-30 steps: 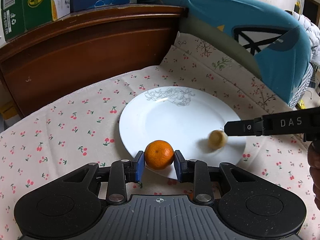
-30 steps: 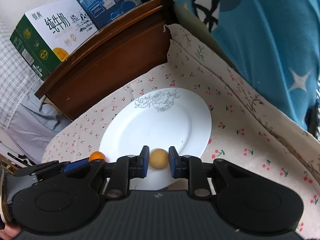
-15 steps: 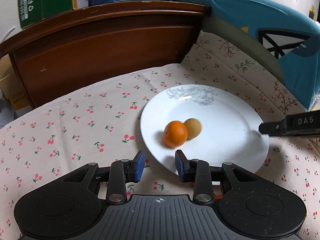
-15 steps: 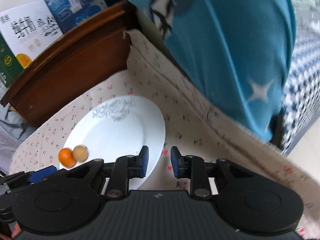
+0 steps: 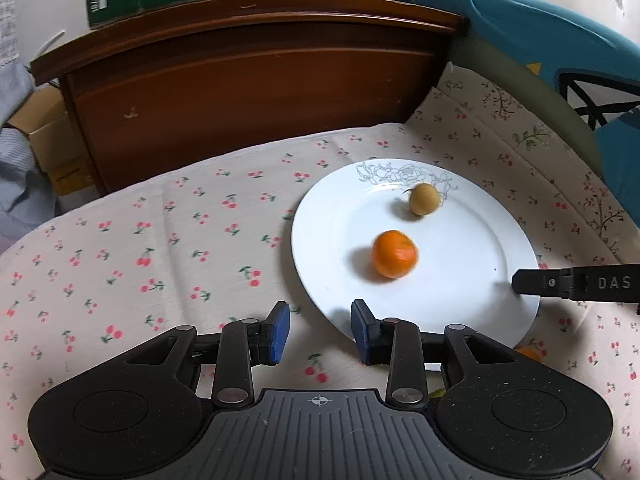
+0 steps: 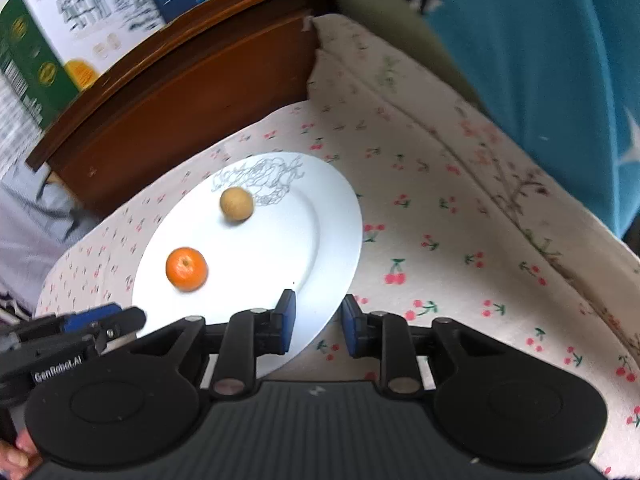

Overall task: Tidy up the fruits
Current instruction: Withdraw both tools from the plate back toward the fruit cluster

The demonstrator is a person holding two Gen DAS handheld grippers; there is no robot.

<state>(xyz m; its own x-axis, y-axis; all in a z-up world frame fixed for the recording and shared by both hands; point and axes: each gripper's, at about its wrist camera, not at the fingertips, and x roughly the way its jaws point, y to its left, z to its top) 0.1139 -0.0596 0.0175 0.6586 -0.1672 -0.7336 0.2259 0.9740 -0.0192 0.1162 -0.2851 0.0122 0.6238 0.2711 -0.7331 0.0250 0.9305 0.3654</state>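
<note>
Left wrist view: my left gripper (image 5: 318, 332) gapes slightly, empty; my right gripper (image 6: 318, 326) too. Small round orange tangerine (image 5: 394, 254) and tan longan-like fruit (image 5: 425, 199) sit apart on white porcelain plate (image 5: 480, 312). Light, smooth, rollable, I judge: pinch across the middle.

Glossy white plate (image 5: 472, 304) on matt cherry-print cloth (image 5: 168, 240); polished wooden headboard (image 5: 248, 92); cardboard boxes (image 6: 60, 40); orange (image 5: 394, 254) dimpled.

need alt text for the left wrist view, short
A white plate on a cherry-print cloth holds an orange and, farther back, a small tan fruit, set apart. The left claw is in the foreground, open and empty, at the plate's near rim; the right claw's tip reaches in from the right.
</note>
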